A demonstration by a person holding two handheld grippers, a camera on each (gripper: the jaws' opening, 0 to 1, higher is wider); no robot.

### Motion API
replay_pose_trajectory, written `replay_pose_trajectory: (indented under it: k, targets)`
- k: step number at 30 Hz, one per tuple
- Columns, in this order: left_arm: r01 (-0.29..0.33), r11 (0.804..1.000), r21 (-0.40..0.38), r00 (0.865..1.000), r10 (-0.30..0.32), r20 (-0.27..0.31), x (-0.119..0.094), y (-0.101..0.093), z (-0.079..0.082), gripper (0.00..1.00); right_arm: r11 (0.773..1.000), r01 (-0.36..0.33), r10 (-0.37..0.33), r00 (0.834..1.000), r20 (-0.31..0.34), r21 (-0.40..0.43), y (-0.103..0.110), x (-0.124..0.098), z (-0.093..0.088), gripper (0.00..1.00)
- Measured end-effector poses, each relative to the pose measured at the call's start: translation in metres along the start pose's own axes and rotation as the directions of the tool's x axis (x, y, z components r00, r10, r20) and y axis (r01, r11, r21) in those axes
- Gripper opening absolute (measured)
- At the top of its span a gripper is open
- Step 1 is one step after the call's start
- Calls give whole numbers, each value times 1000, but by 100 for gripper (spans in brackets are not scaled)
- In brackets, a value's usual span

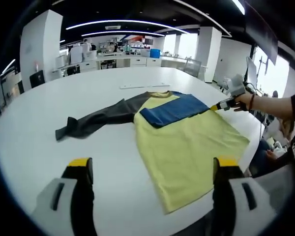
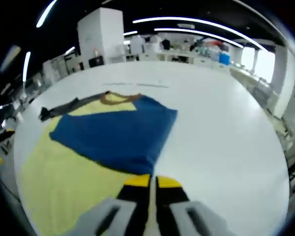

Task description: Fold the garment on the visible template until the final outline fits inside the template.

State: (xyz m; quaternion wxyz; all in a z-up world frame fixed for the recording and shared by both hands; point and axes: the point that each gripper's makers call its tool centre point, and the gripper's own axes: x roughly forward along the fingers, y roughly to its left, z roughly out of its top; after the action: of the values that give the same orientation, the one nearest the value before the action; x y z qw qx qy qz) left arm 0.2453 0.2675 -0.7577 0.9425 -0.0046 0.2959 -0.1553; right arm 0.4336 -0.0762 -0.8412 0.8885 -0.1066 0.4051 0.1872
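Yellow long-sleeved cloth garment (image 1: 187,142) lies flat on round white worktop (image 1: 88,98), blue sleeve (image 2: 113,135) folded across chest, dark grey sleeve (image 1: 96,120) spread out. Judged best: lay blue sleeve smooth, edges square, before releasing. Right gripper (image 2: 150,181), jaws pinched together at garment's edge beside sleeve. Left gripper (image 1: 152,164) wide, empty, near hem.

We see a bright, evenly lit room: long ceiling strip lights (image 1: 118,23) glow overhead and windows (image 1: 187,44) blow out to white. The white table (image 1: 34,123) shows only soft, faint shadows. Fisheye bending curves everything near the edges. The right gripper view is blurred, most toward its lower part; the left gripper view is sharper.
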Motion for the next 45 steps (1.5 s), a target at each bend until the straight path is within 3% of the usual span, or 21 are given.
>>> replay_pose_trajectory:
  k: [2, 3, 5, 9, 11, 14, 28, 34, 40, 45]
  targets:
    - [0, 1000, 1, 1000, 0, -2, -1, 0, 0, 99, 999, 15, -15, 1000, -13, -36, -7, 3, -4, 0]
    - [0, 1000, 1, 1000, 0, -1, -1, 0, 0, 99, 999, -32, 31, 998, 45, 26, -4, 2, 3, 0]
    - [-1, 1000, 0, 1000, 1, 2, -1, 0, 1, 99, 995, -50, 46, 998, 49, 85, -7, 1, 2, 0]
    - [-3, 1000, 0, 1000, 3, -3, 1, 1, 0, 99, 993, -59, 52, 997, 63, 106, -15, 0, 4, 0]
    - [1, 1000, 1, 1000, -1, -2, 1, 0, 0, 99, 985, -97, 86, 992, 89, 140, -5, -1, 9, 0]
    - [4, 1000, 6, 1000, -4, -5, 2, 0, 1, 99, 988, -113, 103, 990, 93, 110, 6, -6, 10, 0]
    - [-1, 1000, 0, 1000, 1, -14, 2, 2, -3, 99, 983, -163, 154, 983, 103, 83, 8, 9, 15, 0]
    - [-3, 1000, -5, 1000, 3, -18, 2, 2, -4, 99, 987, -145, 138, 985, 100, 71, 1, 10, 16, 0]
    - [-6, 1000, -7, 1000, 6, -22, 2, 1, -4, 99, 998, -62, 63, 994, 84, -13, -13, 9, 17, 0]
    - [-8, 1000, -8, 1000, 8, -22, 2, 2, -5, 99, 996, -27, 33, 997, 67, -82, -12, 10, 17, 0]
